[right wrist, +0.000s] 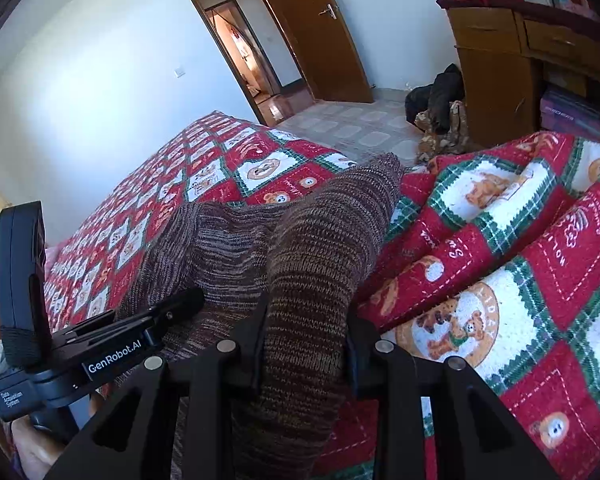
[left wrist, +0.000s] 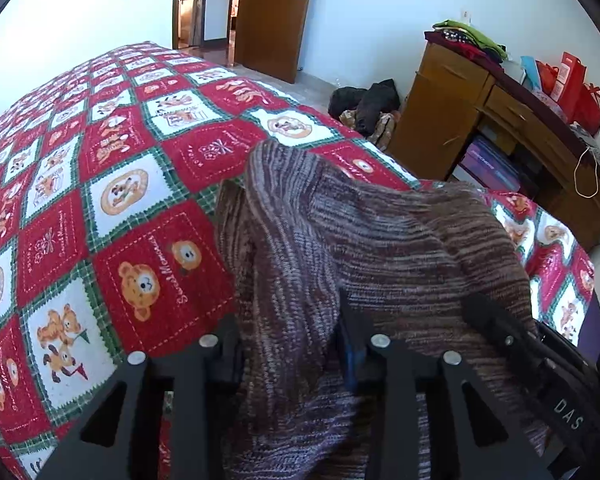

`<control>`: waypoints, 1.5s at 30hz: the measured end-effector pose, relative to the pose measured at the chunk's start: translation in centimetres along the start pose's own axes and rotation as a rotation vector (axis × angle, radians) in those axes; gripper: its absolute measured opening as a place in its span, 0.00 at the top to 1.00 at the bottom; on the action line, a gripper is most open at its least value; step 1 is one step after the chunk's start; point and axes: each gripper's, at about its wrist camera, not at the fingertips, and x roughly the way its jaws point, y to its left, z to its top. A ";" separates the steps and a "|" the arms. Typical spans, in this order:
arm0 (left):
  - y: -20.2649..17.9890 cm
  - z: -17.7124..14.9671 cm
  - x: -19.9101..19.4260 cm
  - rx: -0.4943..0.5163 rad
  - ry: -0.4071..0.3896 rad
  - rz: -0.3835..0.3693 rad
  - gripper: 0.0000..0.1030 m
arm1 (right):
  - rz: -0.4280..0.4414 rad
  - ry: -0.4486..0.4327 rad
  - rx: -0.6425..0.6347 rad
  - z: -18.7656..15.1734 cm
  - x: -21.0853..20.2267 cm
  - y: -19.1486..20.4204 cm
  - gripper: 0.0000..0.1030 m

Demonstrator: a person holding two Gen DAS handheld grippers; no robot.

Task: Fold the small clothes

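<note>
A brown and grey striped knitted garment (left wrist: 380, 232) lies bunched on the bed's red, green and white bear blanket (left wrist: 120, 200). In the left wrist view, my left gripper (left wrist: 290, 340) has a thick fold of it filling the gap from one finger to the other. In the right wrist view, my right gripper (right wrist: 306, 332) is shut on another bundled part of the garment (right wrist: 320, 248), which rises as a roll ahead of the fingers. The left gripper's black body (right wrist: 112, 344) shows at the lower left there, close beside the right one, over the knit.
The blanket is rucked into ridges (right wrist: 500, 240) right of the garment. Beyond the bed's edge, dark clothes (left wrist: 364, 108) are piled on the tiled floor beside a wooden desk (left wrist: 452, 100) stacked with folded clothes (left wrist: 468, 36). A brown door (left wrist: 272, 12) stands open behind.
</note>
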 end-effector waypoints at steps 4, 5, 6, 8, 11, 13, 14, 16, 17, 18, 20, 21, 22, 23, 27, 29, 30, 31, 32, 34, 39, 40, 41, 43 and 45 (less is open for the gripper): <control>0.2 -0.3 0.3 -0.012 -0.008 0.035 0.44 | 0.020 0.007 0.027 0.0 0.3 -0.7 0.66; 0.6 -0.3 0.2 -0.038 -0.006 0.045 0.36 | 0.021 0.009 0.030 0.0 0.3 -0.8 0.65; 1.0 -0.1 0.3 -0.046 -0.005 0.053 0.31 | 0.019 0.009 0.027 0.0 0.3 -0.6 0.64; 1.3 -0.3 -0.3 -0.038 -0.008 0.080 0.29 | -0.002 -0.012 0.022 -0.3 -0.9 -0.1 0.64; 1.2 -0.8 -2.5 0.008 -0.053 0.139 0.29 | -0.074 -0.144 -0.012 -1.2 -5.5 1.4 0.64; 1.1 -1.2 -3.7 0.023 -0.080 0.162 0.29 | -0.115 -0.204 -0.060 -1.9 -8.1 2.9 0.64; 1.2 -1.4 -4.1 0.026 -0.090 0.162 0.29 | -0.110 -0.209 -0.081 -2.3 -9.0 3.7 0.64; 0.9 -2.0 -5.2 0.039 -0.113 0.160 0.29 | -0.096 -0.176 -0.125 -3.2 -9.6 5.3 0.64; 0.9 -2.2 -5.4 0.045 -0.119 0.158 0.29 | -0.102 -0.153 -0.152 -3.8 -9.5 6.1 0.65; 0.7 -2.5 -5.5 0.056 -0.123 0.156 0.29 | -0.108 -0.133 -0.168 -4.3 -9.3 6.7 0.66; 0.3 -3.3 -5.4 0.076 -0.111 0.164 0.29 | -0.131 -0.084 -0.176 -5.3 -8.2 7.2 0.77; 0.3 -3.5 -5.2 0.078 -0.100 0.164 0.29 | -0.151 -0.066 -0.168 -5.6 -7.7 7.2 0.77; 0.3 -3.8 -5.0 0.078 -0.091 0.159 0.29 | -0.161 -0.053 -0.153 -6.0 -7.3 6.9 0.77; 0.3 -4.2 -4.5 0.080 -0.068 0.151 0.29 | -0.166 -0.048 -0.139 -6.4 -7.3 6.6 0.77; 0.2 -5.4 -3.5 0.080 -0.033 0.149 0.29 | -0.189 -0.038 -0.131 -6.9 -7.3 6.4 0.77; 0.4 -5.4 -3.6 0.051 -0.030 0.139 0.29 | -0.208 -0.032 -0.121 -7.4 -7.3 6.2 0.77; 0.6 -5.5 -3.7 0.041 -0.022 0.134 0.29 | -0.215 -0.024 -0.110 -7.7 -7.4 6.1 0.77; 0.7 -5.6 -3.8 0.036 -0.017 0.132 0.29 | -0.221 -0.009 -0.096 -8.0 -7.6 6.0 0.77; 0.9 -5.8 -4.3 0.037 -0.009 0.133 0.29 | -0.218 0.001 -0.080 -8.3 -7.9 6.0 0.77; 0.9 -6.5 -5.3 0.049 -0.020 0.138 0.29 | -0.200 -0.011 -0.043 -9.2 -9.1 5.9 0.77; 0.8 -9.6 -9.1 0.095 -0.097 0.148 0.22 | -0.192 -0.129 0.028 -11.2 -13.6 6.1 0.39; 0.7 -10.3 -10.1 0.102 -0.119 0.147 0.21 | -0.193 -0.158 0.031 -11.7 -14.6 6.3 0.32; 0.5 -11.1 -11.2 0.113 -0.148 0.148 0.19 | -0.201 -0.184 0.026 -12.0 -15.5 6.7 0.32; 0.2 -11.9 -12.5 0.132 -0.187 0.157 0.10 | -0.224 -0.220 0.007 -12.3 -16.9 7.5 0.32; -0.2 -12.7 -14.1 0.149 -0.225 0.172 0.02 | -0.246 -0.261 -0.006 -12.6 -18.5 8.4 0.32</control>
